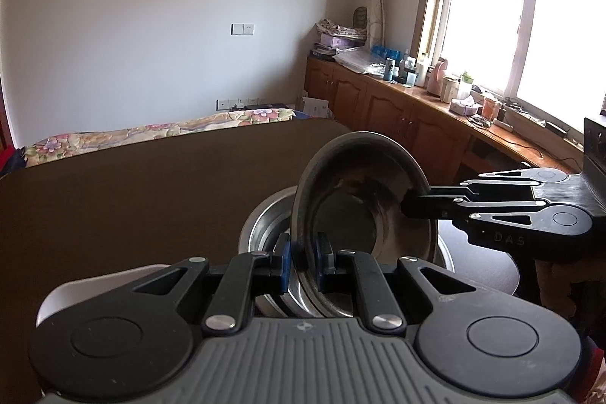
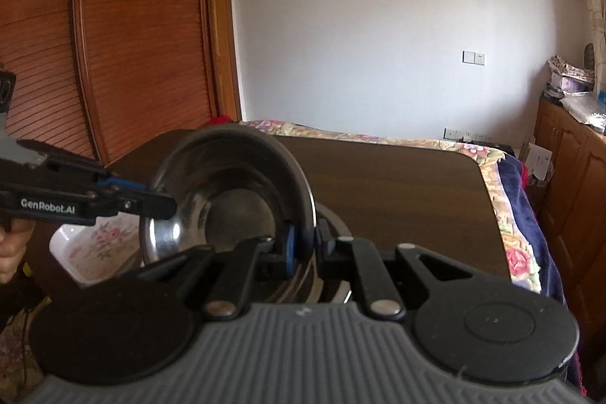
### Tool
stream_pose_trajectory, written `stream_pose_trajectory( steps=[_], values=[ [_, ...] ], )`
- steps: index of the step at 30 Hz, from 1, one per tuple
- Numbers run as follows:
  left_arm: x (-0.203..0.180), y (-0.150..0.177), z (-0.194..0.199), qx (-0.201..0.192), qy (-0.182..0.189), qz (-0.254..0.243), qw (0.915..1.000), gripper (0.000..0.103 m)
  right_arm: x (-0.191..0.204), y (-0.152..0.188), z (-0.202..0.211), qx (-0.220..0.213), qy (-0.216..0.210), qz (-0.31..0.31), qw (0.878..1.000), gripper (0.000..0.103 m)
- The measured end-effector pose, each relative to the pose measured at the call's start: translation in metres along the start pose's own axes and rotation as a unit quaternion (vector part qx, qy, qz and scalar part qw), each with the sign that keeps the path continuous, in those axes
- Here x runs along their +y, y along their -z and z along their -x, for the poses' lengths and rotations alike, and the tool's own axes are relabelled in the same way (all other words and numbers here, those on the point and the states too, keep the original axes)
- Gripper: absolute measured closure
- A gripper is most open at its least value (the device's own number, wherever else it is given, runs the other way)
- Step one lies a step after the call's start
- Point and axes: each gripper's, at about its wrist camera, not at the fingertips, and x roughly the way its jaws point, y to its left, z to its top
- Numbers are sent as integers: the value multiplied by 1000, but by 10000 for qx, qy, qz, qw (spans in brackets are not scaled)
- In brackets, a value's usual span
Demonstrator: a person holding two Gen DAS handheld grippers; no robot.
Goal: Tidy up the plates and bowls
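A steel bowl (image 1: 352,199) is held tilted on edge above the brown table (image 1: 132,195). My left gripper (image 1: 305,262) is shut on its near rim. My right gripper (image 1: 411,207) comes in from the right and is shut on the opposite rim. In the right wrist view the same bowl (image 2: 227,192) is pinched by my right gripper (image 2: 303,245), with my left gripper (image 2: 163,203) clamped on its left rim. Below it a stack of steel bowls (image 1: 265,226) sits on the table, partly hidden.
A white floral dish (image 2: 94,248) lies at the table's left side. A dark round plate (image 1: 481,264) lies right of the stack. A flowered bed (image 2: 511,214) lies beyond the table, a wooden cabinet (image 1: 397,112) with clutter runs under the window, and a wardrobe (image 2: 113,44) stands to the left.
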Motion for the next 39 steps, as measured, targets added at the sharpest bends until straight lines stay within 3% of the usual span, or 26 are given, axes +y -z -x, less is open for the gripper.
stream_pose_trajectory(
  steps=[23,32,35,39],
  values=[
    [5,14,-21,95,-108,144,9998,60,8,14,-18,181,-33,-84,9998,90],
    [5,13,-21,-4,-105,170,9998,59,7,18,-17,-47,-106,-312,9994,88],
    [4,13,-20,-38,-124,126,9998,59,9,17,-14,-171,-101,-290,9994,70],
    [2,14,-16,-156,-221,25,9996,53,16,17,-12,-211,-49,-75,9997,69]
  ],
)
